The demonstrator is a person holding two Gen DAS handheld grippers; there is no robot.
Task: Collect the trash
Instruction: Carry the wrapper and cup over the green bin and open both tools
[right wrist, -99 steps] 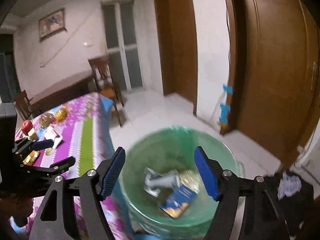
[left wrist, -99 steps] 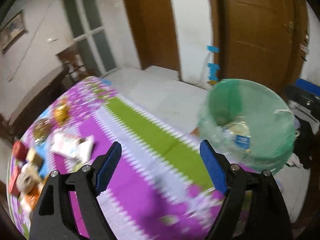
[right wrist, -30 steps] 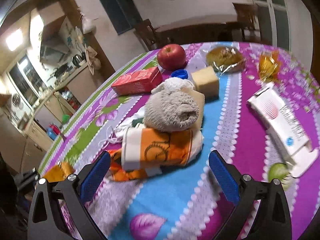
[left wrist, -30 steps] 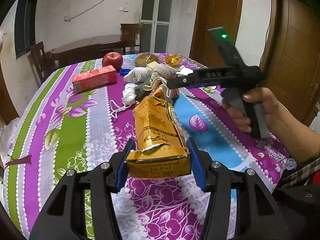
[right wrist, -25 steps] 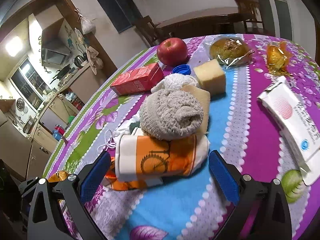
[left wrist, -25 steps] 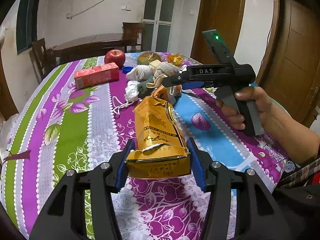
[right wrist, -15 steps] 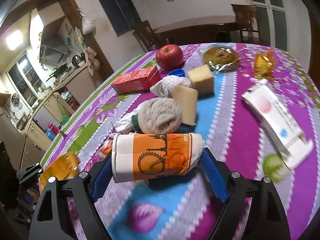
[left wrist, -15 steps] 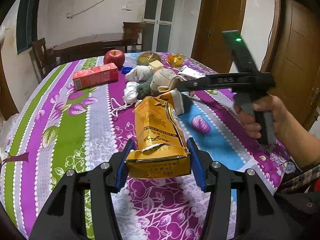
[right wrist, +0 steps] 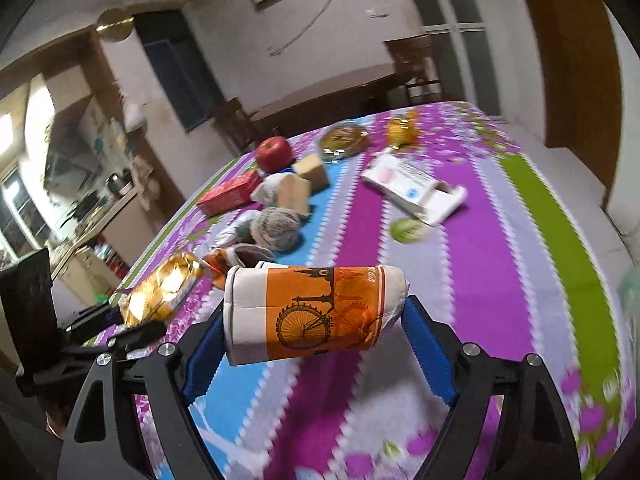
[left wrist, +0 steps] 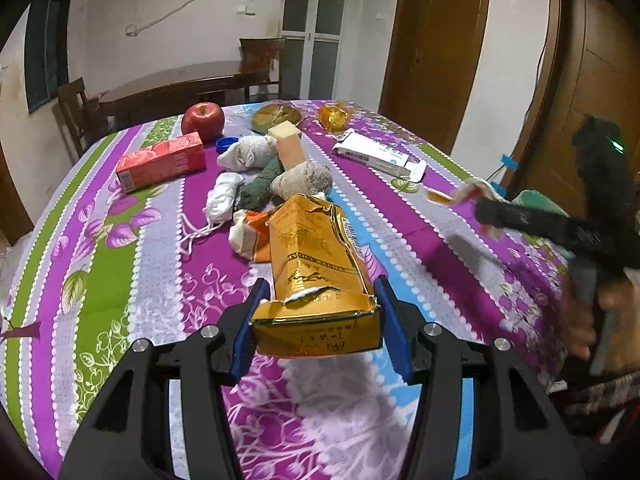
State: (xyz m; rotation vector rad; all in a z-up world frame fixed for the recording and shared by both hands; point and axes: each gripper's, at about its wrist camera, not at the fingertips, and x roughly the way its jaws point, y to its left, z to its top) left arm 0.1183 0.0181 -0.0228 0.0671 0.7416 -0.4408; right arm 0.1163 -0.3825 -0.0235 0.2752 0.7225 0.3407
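My left gripper [left wrist: 320, 324] is shut on a crushed gold carton [left wrist: 316, 276] and holds it over the near part of the table. My right gripper [right wrist: 316, 332] is shut on a crushed orange-and-white paper cup [right wrist: 312, 312] and holds it above the cloth. In the left wrist view the right gripper [left wrist: 472, 200] is blurred at the right, out past the pile. The gold carton also shows in the right wrist view [right wrist: 164, 292], at the left.
The flowered tablecloth [left wrist: 100, 264] carries a red carton [left wrist: 160, 162], an apple [left wrist: 203, 117], balled socks [left wrist: 304, 178], a white box [left wrist: 378, 154], sponge blocks [left wrist: 290, 146] and wrapped food [left wrist: 276, 114]. A green bin edge [right wrist: 630, 284] shows at the right.
My right gripper closed on the orange paper cup, lifted it off the pile and swung right. My left gripper has held the gold carton still.
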